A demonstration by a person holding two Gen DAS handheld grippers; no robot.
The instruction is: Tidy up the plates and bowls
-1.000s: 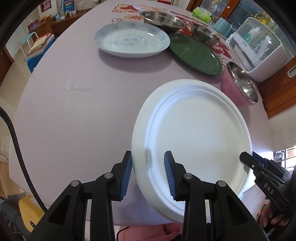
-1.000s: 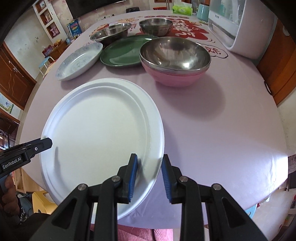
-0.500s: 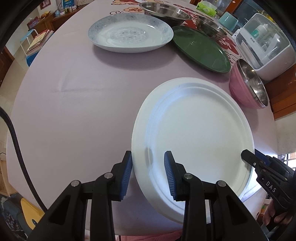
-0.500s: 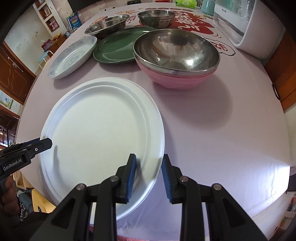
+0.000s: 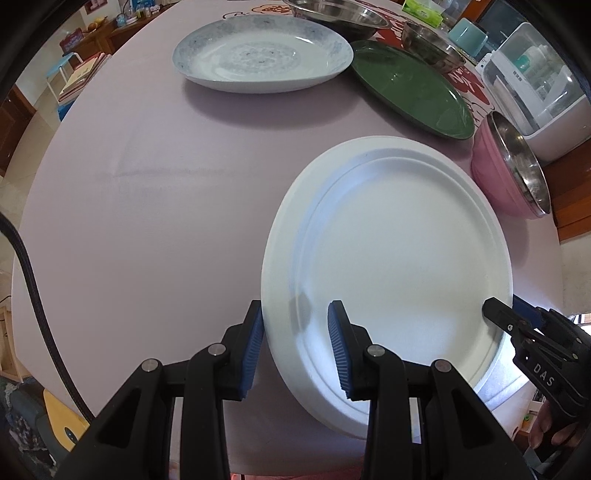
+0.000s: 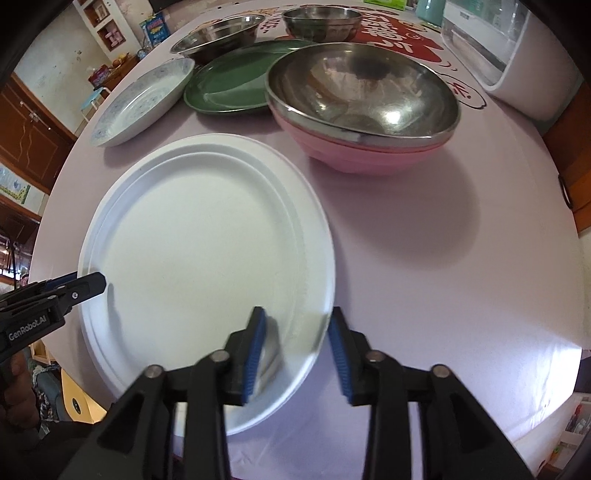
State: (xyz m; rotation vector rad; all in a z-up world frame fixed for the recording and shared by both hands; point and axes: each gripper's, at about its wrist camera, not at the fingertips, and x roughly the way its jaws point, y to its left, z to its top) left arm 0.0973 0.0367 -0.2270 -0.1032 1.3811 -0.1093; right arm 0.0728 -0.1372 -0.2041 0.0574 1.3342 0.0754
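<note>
A large white oval plate (image 5: 388, 258) (image 6: 203, 240) lies low over the lilac tablecloth (image 5: 147, 221) near the front edge. My left gripper (image 5: 295, 347) is shut on its left rim, one blue pad outside and one inside. It also shows in the right wrist view as the left gripper (image 6: 90, 282) at the plate's left edge. My right gripper (image 6: 297, 350) straddles the right rim; its jaws are opening and the pads stand off the rim. Its tip (image 5: 495, 310) shows at the plate's right edge.
Behind the white plate stand a blue-patterned plate (image 5: 262, 55), a green plate (image 5: 410, 88) and a steel bowl (image 6: 362, 88) nested in a pink bowl (image 6: 369, 155). Two more steel bowls (image 6: 218, 33) (image 6: 321, 18) sit farther back. A white appliance (image 6: 498, 48) is at the right.
Both grippers sank toward the table with the white plate, and the dishes behind look nearer. The right gripper's jaws have spread apart off the rim; the left grip is unchanged.
</note>
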